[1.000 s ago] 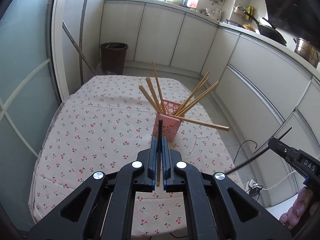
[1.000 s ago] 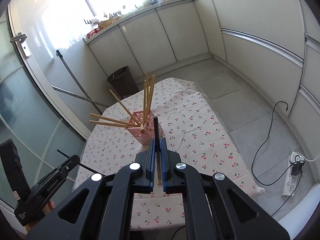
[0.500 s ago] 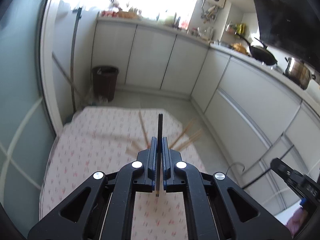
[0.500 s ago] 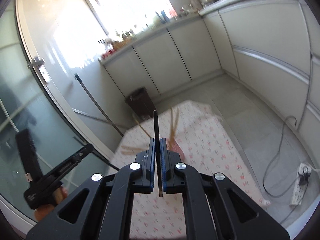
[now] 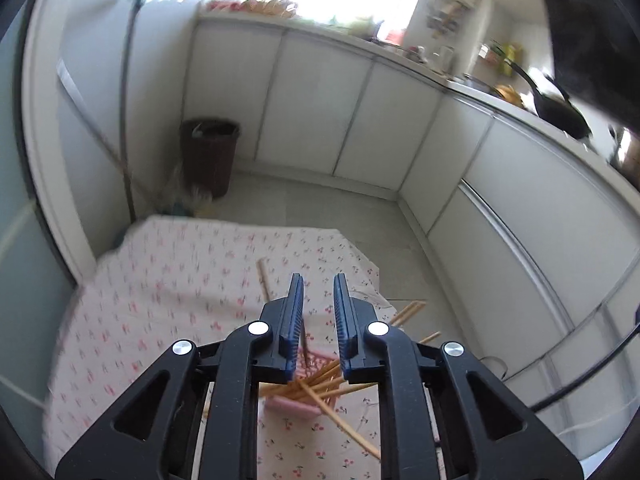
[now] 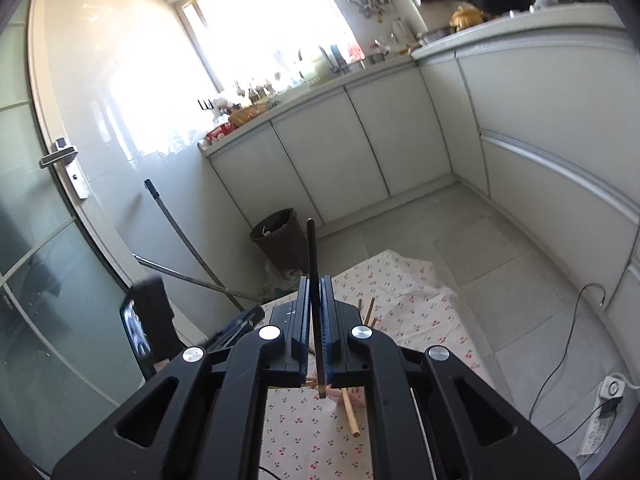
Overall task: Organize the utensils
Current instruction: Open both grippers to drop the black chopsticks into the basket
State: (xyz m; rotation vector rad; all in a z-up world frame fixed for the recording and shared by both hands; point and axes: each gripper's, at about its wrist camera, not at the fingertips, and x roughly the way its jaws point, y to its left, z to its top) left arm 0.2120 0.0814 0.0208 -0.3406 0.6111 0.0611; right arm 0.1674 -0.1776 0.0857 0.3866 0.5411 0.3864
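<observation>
My left gripper (image 5: 317,280) is open and hovers right above the pink holder (image 5: 298,406), which is full of wooden chopsticks (image 5: 320,380) fanning out. A dark chopstick (image 5: 305,340) stands in the holder just under the left finger; the jaws do not hold it. My right gripper (image 6: 316,282) is shut on a dark chopstick (image 6: 312,256) that sticks up between the fingers. It is above the table beside the holder, of which only wooden chopstick ends (image 6: 350,412) show below. The left gripper's body (image 6: 236,326) shows at its left.
The table carries a cherry-print cloth (image 5: 168,280). A brown bin (image 5: 208,154) and a mop lean near the glass door behind it. White cabinets (image 6: 360,148) wrap the room. A power strip (image 6: 604,412) and cable lie on the floor at right.
Both grippers rose and moved forward over the holder. My left gripper opened and let go of its dark chopstick, which now stands in the holder. The right stays shut on its chopstick.
</observation>
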